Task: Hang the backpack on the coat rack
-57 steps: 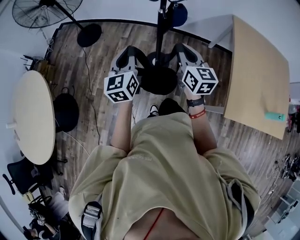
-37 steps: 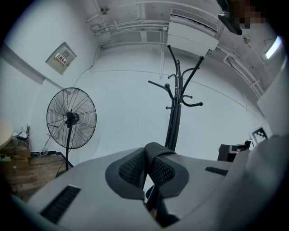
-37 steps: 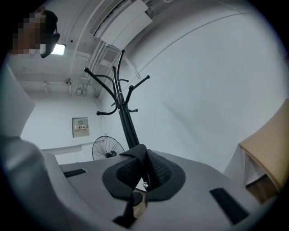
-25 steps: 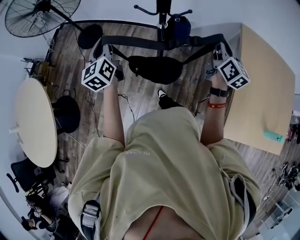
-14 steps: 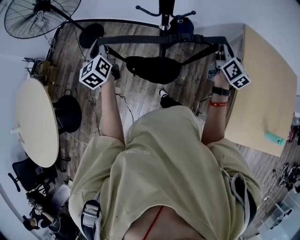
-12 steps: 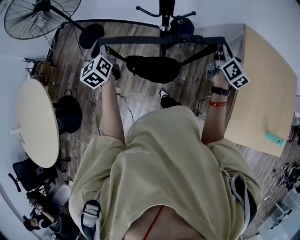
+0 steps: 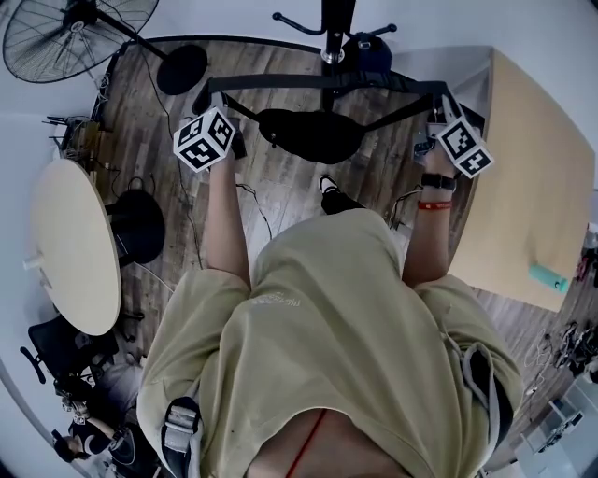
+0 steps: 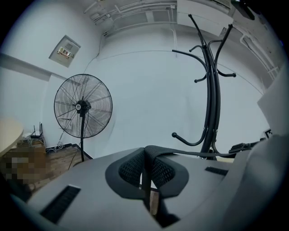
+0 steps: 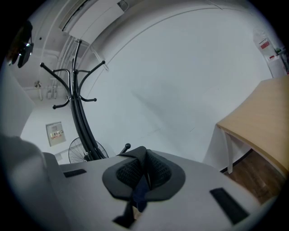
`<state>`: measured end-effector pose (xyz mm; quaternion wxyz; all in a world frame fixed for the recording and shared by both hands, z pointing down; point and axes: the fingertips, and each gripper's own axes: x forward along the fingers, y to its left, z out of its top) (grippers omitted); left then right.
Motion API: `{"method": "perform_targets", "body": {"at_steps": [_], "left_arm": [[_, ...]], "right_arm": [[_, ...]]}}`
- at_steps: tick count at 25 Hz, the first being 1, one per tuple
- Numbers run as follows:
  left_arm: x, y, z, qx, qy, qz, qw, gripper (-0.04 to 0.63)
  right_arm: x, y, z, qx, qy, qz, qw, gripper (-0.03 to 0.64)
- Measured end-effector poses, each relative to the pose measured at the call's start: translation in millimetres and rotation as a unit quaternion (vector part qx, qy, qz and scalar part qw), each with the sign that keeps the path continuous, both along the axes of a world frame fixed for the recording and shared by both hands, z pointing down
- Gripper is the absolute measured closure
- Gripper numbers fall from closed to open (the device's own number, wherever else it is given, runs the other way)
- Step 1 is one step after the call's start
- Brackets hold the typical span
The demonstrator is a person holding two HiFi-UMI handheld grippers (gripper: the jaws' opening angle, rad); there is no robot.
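The person holds one tool in each hand, up in front of the body. The left tool (image 7: 213,96) is shut tight on the left end of a black strap (image 7: 318,82). In the left gripper view, the strap (image 8: 180,152) sits pinched between the two black pads of that tool (image 8: 146,168) and runs off to the right. The right tool (image 7: 439,95) is shut tight on the other end of the strap. In the right gripper view, the strap (image 9: 135,158) is squeezed between the pads of that tool (image 9: 142,173), and a bit of it hangs down.

The strap is pulled out flat and straight between the two tools. The black backpack (image 7: 308,135) hangs from it in the middle, above the wood floor (image 7: 280,196). It touches nothing below it.

The black coat rack (image 7: 334,19) stands just past the strap, at the far side by the white wall. From above, the strap crosses right by the pole, but I cannot tell if they touch. In the left gripper view the coat rack (image 8: 211,90) stands to the right with its hooks curling out. A dark blue thing (image 7: 366,51) hangs by the pole.

A big fan (image 7: 79,28) stands far left. A round table (image 7: 70,243) is on the left, and a square table (image 7: 523,168) is on the right.
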<state>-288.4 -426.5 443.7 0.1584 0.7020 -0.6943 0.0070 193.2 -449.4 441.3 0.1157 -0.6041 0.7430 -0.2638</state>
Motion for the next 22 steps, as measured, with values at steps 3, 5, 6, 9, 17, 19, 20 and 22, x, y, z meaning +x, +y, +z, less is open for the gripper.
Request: {"method": "perform_targets", "body": {"at_steps": [3, 5, 6, 9, 17, 19, 20, 22], "left_arm": [[3, 1, 18, -0.017, -0.013, 0.008, 0.9997, 0.572], [4, 3, 33, -0.028, -0.018, 0.013, 0.9994, 0.572], [5, 3, 41, -0.034, -0.021, 0.015, 0.9991, 0.572], [10, 7, 65, -0.056, -0.032, 0.022, 0.9977, 0.572], [35, 35, 126, -0.116, -0.054, 0.066, 0.9897, 0.572], [45, 39, 143, -0.131, -0.053, 0.079, 0.9868, 0.571], [50, 43, 151, -0.139, -0.053, 0.085, 0.9852, 0.572], [63, 50, 166, -0.153, -0.053, 0.099, 0.9817, 0.572]], "right_arm": [[4, 1, 16, -0.019, 0.014, 0.006, 1.000, 0.601], [3, 2, 28, -0.030, 0.024, 0.005, 0.999, 0.601], [3, 3, 35, -0.035, 0.028, 0.004, 0.999, 0.601], [1, 6, 56, -0.050, 0.048, 0.001, 0.998, 0.601], [-21, 34, 118, -0.107, 0.103, -0.036, 0.988, 0.601], [-31, 39, 135, -0.119, 0.113, -0.050, 0.985, 0.601], [-35, 43, 144, -0.126, 0.117, -0.059, 0.983, 0.601], [-46, 50, 161, -0.138, 0.121, -0.076, 0.980, 0.601]]}}
